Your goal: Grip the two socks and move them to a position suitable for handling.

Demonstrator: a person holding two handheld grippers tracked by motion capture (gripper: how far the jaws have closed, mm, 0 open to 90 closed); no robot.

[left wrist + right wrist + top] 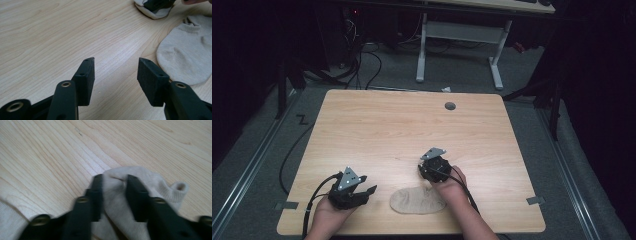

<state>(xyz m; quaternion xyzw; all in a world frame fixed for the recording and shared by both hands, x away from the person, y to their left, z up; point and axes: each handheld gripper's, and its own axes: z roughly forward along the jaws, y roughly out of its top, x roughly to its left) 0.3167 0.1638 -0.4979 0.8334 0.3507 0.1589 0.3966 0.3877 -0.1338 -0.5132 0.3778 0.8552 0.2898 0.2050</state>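
Note:
A beige sock (417,201) lies flat near the table's front edge, between my two hands. In the left gripper view this sock (186,53) is just right of my left gripper (116,62), which is open over bare wood. In the high view the left gripper (369,184) sits at the front left, pointing right toward the sock. My right gripper (114,180) is shut on a bunched fold of a second beige sock (147,180). Seen from above, the right gripper (434,171) points down at the table just behind the flat sock. The left gripper view shows that second sock (152,13) pinched under the right gripper (157,3).
The wooden table (402,125) has a grey round grommet (450,106) near its far edge. Grey tape tabs (535,200) mark the front corners. Beyond the table stand a white desk frame (497,65) and floor cables (362,60).

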